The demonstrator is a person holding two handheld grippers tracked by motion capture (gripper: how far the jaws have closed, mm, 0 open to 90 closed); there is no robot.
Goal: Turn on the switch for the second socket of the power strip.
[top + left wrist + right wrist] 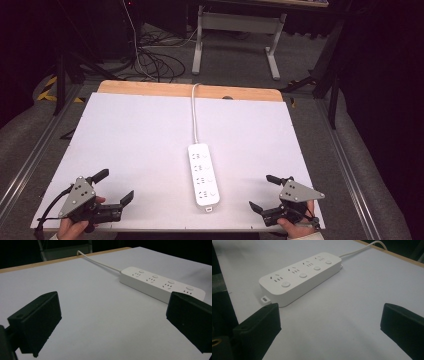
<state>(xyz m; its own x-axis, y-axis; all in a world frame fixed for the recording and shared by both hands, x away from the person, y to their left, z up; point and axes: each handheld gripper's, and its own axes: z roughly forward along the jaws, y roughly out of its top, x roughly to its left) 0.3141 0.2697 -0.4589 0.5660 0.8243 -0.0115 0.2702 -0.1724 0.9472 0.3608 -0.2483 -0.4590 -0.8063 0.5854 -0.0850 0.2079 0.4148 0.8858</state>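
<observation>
Both grippers, left gripper (116, 186) and right gripper (260, 192), are holding their jaws apart on nothing, flanking the white power strip (203, 174) whose cord (194, 112) is running off at twelve o'clock.

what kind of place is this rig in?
Looks like a lab or workshop recording station, not a home. A white board covers a wooden-edged table with just a white power strip on it, loose cables sprawl over the grey floor behind, and dark drapes surround the area.
</observation>
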